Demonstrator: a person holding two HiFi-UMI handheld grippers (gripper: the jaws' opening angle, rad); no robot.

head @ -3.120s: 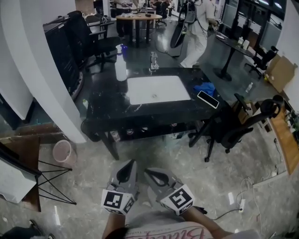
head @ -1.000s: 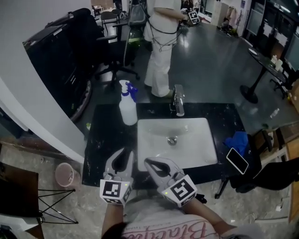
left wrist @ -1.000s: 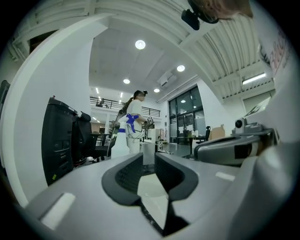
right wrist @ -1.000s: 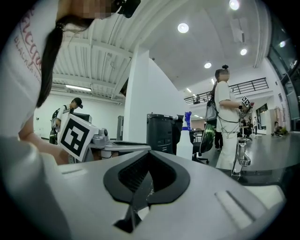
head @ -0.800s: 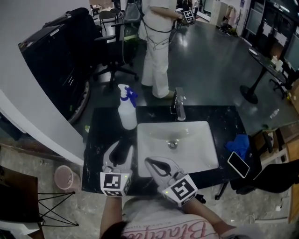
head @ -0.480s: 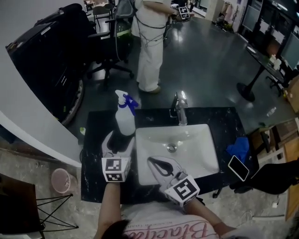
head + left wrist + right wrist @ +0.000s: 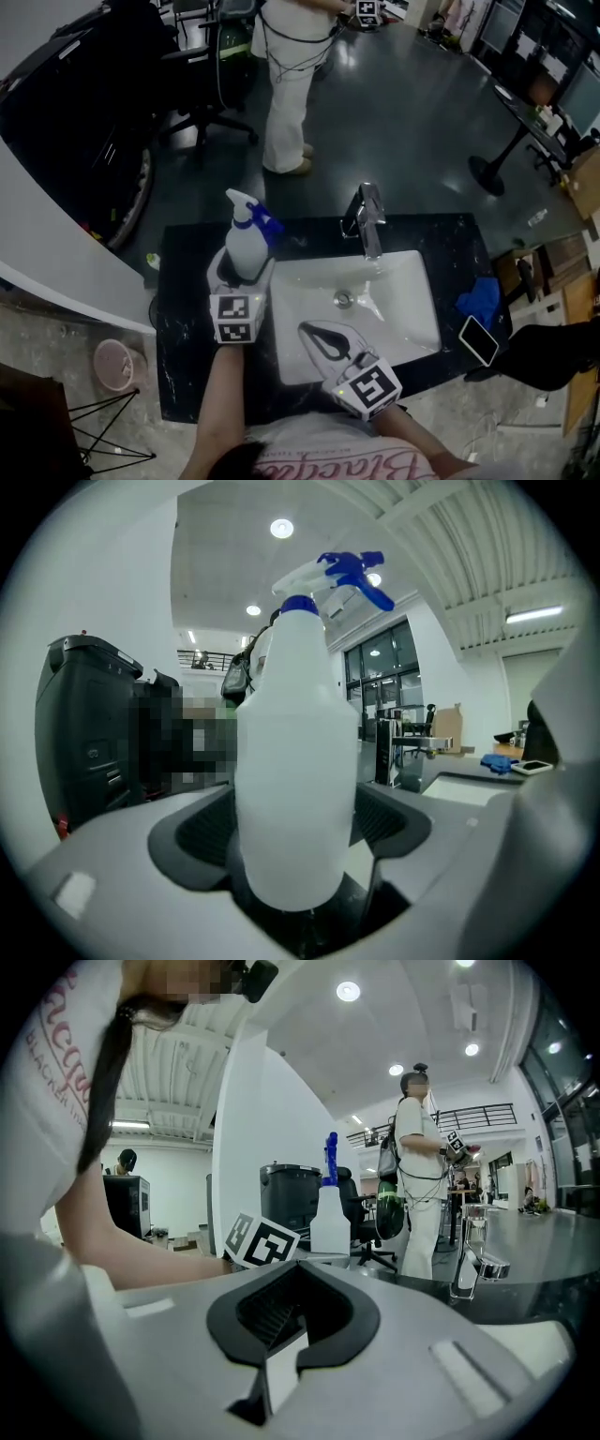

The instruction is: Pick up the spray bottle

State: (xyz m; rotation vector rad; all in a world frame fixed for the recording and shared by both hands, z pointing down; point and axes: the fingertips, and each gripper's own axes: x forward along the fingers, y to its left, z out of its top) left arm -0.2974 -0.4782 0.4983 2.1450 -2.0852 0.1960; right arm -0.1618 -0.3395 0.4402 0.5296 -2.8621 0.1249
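The white spray bottle (image 7: 246, 246) with a blue trigger head stands upright on the black counter (image 7: 183, 375), left of the sink. My left gripper (image 7: 242, 270) has reached it, and its jaws have just been opening. They now stand wide on either side of the bottle's lower body. In the left gripper view the bottle (image 7: 295, 761) fills the middle between the two dark pads (image 7: 197, 832), and I see no squeeze on it. My right gripper (image 7: 306, 330) hangs shut over the front of the sink with nothing in it. From the right gripper (image 7: 292, 1307) the bottle (image 7: 329, 1213) shows far off.
A white sink basin (image 7: 412, 281) with a chrome tap (image 7: 370, 220) takes up the counter's middle. A blue cloth (image 7: 480, 302) and a phone (image 7: 476, 339) lie at the right end. A person in white (image 7: 286, 84) stands beyond the counter near an office chair (image 7: 202, 75). A pink bin (image 7: 114, 364) sits on the floor at left.
My left gripper has moved forward up to the bottle and spread its jaws around it. The right gripper has edged forward over the sink's front rim, still closed.
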